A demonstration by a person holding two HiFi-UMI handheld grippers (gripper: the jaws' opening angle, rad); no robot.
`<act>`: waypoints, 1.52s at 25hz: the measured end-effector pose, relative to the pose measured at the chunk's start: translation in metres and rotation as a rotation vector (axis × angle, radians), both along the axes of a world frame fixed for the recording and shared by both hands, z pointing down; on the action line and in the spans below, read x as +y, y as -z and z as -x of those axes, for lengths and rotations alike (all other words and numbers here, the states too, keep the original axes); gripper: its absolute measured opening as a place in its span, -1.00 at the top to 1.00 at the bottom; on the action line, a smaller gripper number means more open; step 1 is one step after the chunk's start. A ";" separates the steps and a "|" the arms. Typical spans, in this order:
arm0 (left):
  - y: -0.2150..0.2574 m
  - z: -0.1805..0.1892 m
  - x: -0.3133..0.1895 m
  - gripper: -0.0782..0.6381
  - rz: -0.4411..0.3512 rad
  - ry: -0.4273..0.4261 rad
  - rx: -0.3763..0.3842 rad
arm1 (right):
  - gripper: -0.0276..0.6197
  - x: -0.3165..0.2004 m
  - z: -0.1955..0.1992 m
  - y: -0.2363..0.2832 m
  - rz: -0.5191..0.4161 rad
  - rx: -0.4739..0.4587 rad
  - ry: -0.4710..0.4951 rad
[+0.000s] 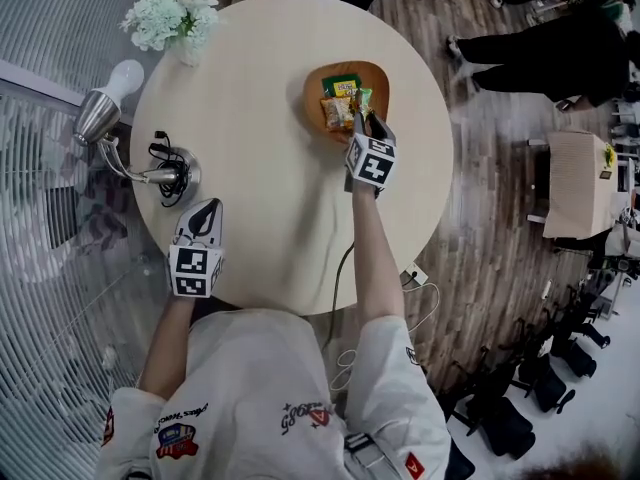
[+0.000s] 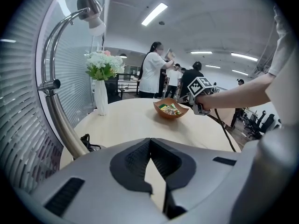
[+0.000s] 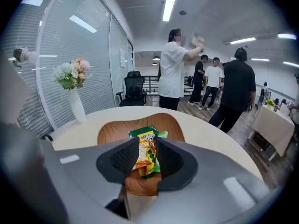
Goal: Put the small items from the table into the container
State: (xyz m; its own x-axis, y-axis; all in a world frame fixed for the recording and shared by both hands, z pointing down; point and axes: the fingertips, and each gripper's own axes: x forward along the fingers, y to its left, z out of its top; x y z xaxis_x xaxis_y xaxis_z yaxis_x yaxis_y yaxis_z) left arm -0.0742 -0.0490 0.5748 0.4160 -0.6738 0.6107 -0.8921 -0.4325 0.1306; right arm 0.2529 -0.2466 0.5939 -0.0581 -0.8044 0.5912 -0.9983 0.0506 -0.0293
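The round table (image 1: 270, 188) carries a wooden bowl (image 1: 313, 80) in its far right part, not far from the edge. The right tongs (image 1: 368, 122) are at the near right rim of this bowl and are clenched on a snack packet (image 3: 145, 154). The packet is orange and green, and the two dark pads press on it from both sides. It stands upright between them, with its upper end above the pads and its lower end hanging over the inside of the bowl. I cannot tell if this lower end touches the wood or the other packets (image 1: 338, 88), a green one and an orange one, which lie in the bowl toward its far side. The left tongs (image 1: 205, 206) are at the near left edge of the table, well apart from the bowl. Their tips are together and nothing is between them; only the bare table top shows through the narrow gap behind the tips. At the left edge stands a chrome desk lamp (image 1: 100, 113) with a bent arm, and a coiled black cable (image 1: 165, 158) lies at its base. A white vase of flowers (image 1: 172, 16) stands at the far left edge. Beyond the table, several people (image 3: 174, 66) stand on the wooden floor of the room.
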 end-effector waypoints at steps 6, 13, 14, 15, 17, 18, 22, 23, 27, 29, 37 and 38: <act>0.015 -0.019 0.001 0.76 -0.035 0.040 0.023 | 0.77 0.053 0.019 0.046 -0.116 -0.131 0.092; 0.036 -0.029 0.006 0.76 -0.071 0.033 0.043 | 0.91 0.145 0.071 0.092 -0.213 -0.263 0.212; 0.038 -0.031 0.009 0.76 -0.076 0.029 0.044 | 0.91 0.160 0.082 0.094 -0.214 -0.272 0.235; 0.039 -0.034 0.012 0.76 -0.080 0.025 0.046 | 0.91 0.176 0.093 0.094 -0.206 -0.287 0.255; 0.041 -0.041 0.021 0.76 -0.083 0.013 0.050 | 0.91 0.206 0.113 0.088 -0.174 -0.333 0.281; 0.042 -0.045 0.026 0.76 -0.082 0.005 0.049 | 0.91 0.221 0.122 0.085 -0.159 -0.353 0.291; 0.047 -0.058 0.048 0.76 -0.085 -0.019 0.042 | 0.91 0.271 0.147 0.074 -0.120 -0.411 0.317; 0.047 -0.060 0.055 0.76 -0.087 -0.023 0.039 | 0.91 0.283 0.151 0.071 -0.114 -0.423 0.320; 0.037 -0.065 0.086 0.76 -0.082 -0.049 0.035 | 0.91 0.329 0.168 0.058 -0.093 -0.421 0.341; 0.031 -0.068 0.100 0.76 -0.071 -0.063 0.037 | 0.91 0.344 0.173 0.055 -0.080 -0.410 0.346; 0.035 -0.089 0.115 0.76 -0.084 -0.126 0.049 | 0.91 0.349 0.161 0.062 -0.090 -0.350 0.346; 0.036 -0.090 0.115 0.76 -0.087 -0.129 0.050 | 0.91 0.348 0.159 0.064 -0.096 -0.345 0.344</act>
State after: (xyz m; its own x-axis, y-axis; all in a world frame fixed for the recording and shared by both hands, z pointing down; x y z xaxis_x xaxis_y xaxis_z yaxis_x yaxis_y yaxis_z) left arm 0.0161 0.0661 0.5389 0.5309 -0.6621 0.5288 -0.8218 -0.5547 0.1305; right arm 0.0940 0.1011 0.5295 -0.5088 -0.7544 0.4146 -0.8563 0.3938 -0.3343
